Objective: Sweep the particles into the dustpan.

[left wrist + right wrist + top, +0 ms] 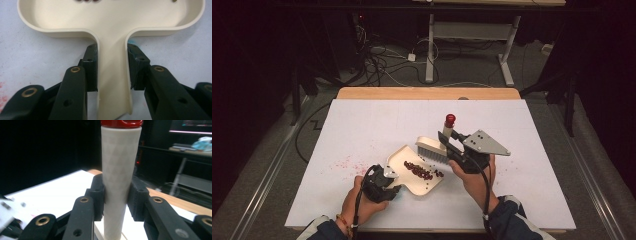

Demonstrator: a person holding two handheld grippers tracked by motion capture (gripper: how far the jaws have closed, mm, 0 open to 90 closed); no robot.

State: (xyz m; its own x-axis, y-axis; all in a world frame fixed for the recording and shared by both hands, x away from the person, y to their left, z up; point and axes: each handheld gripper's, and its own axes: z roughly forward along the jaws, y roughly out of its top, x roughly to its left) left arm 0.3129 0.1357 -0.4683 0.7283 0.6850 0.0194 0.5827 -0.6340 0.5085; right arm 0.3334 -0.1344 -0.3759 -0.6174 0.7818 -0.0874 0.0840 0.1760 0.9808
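**Dustpan and brush held over a white table**

Near the front middle of the white table (362, 125): a cream dustpan (404, 159), lying flat, handle toward the person. Clamped on that handle from both sides by the left gripper (393, 187), jaws pressed against its cream walls, as seen close up in the left gripper view, where the dustpan (112, 20) spreads wide beyond the left gripper (112, 67). Held by the left hand (362, 202) at the table's near edge.

Inside the pan, toward its open lip: a cluster of small dark red beads (419, 171), a few also at the top edge of the left gripper view. To the left of the pan, on the bare table: a loose scatter of reddish specks (343, 164).

Just beyond the pan's far edge: a brush (432, 149) with pale bristles pointing down, touching or just above the pan's rim, hard to tell which. Rising from it, a pale handle with a red cap (450, 119). Closed on that handle by the right gripper (451, 145), jaws tight against both sides of the textured white shaft in the right gripper view (117, 202). Carried by the right hand (474, 177), grey plate on top.

Behind the table: dark floor with tangled cables (382, 60) and a white desk frame (472, 35).
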